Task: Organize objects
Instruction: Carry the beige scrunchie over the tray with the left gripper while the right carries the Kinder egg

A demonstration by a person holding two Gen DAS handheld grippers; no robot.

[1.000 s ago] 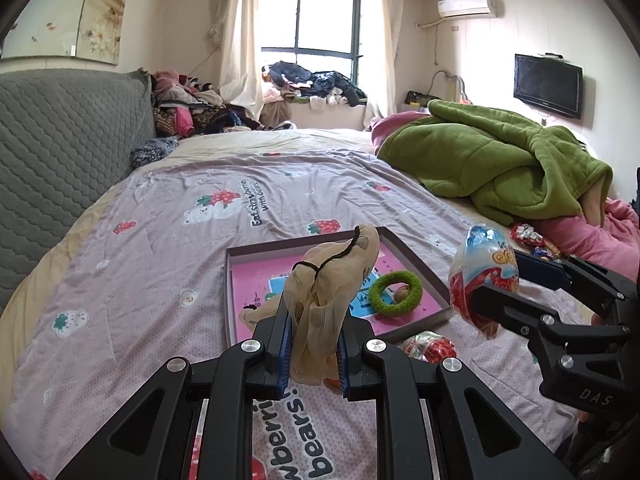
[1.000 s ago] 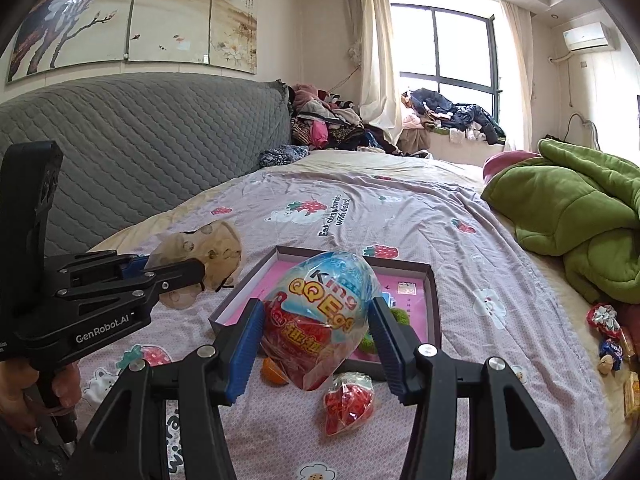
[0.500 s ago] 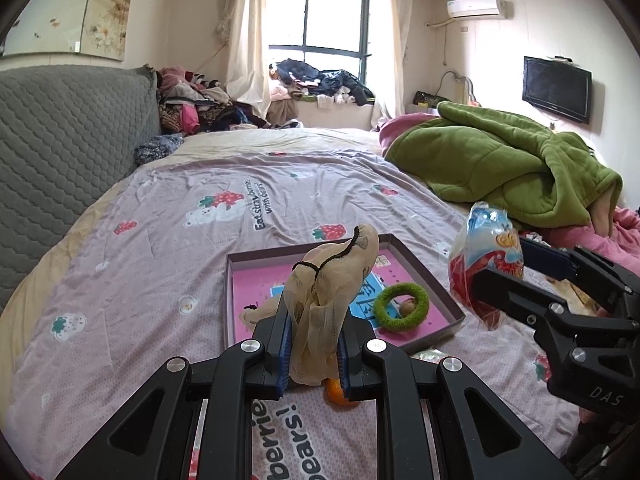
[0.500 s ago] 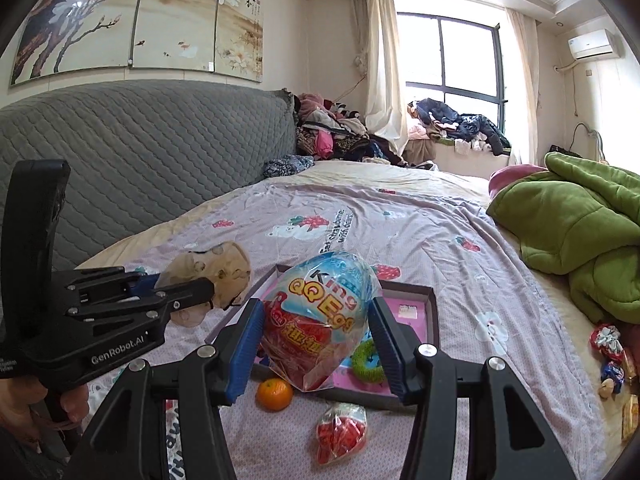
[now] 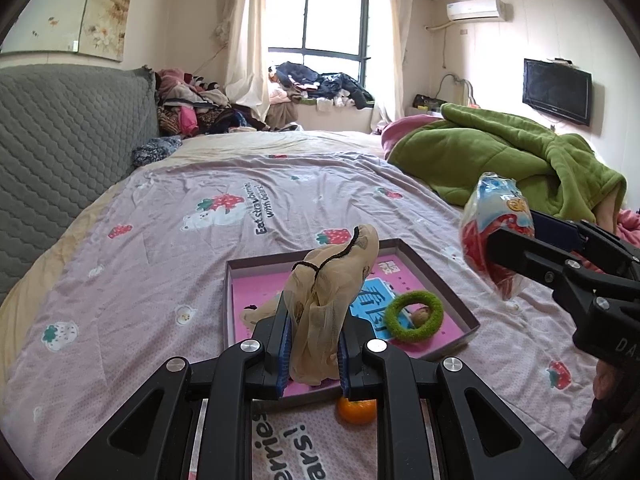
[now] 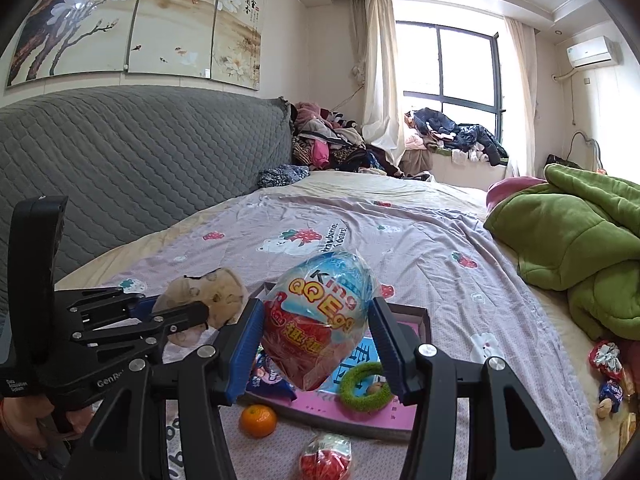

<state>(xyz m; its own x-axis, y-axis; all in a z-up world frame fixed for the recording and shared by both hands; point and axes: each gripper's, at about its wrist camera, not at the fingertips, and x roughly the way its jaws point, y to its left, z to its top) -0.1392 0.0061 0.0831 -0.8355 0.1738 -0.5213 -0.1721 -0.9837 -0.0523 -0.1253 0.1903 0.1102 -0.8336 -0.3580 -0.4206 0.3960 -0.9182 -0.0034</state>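
Note:
My left gripper (image 5: 313, 350) is shut on a beige mesh pouch (image 5: 330, 296) and holds it above the near edge of the pink tray (image 5: 424, 262). My right gripper (image 6: 316, 354) is shut on a blue-and-red egg-shaped snack pack (image 6: 320, 316), held in the air above the tray (image 6: 424, 320). The pack also shows in the left wrist view (image 5: 494, 232), right of the tray. In the tray lies a green fuzzy ring (image 5: 416, 316) around a small nut. An orange (image 6: 258, 420) and a small red packet (image 6: 326, 456) lie on the bedspread in front of the tray.
The tray sits on a lilac strawberry-print bedspread (image 5: 200, 240). A green blanket (image 5: 500, 160) is heaped at the right. A grey quilted headboard (image 6: 140, 160) runs along the left. Small wrapped snacks (image 6: 606, 368) lie at the bed's right edge. Clothes are piled by the window.
Both grippers have risen and pulled back from the tray with their loads still held. More of the bedspread, the orange and the red packet now show below them.

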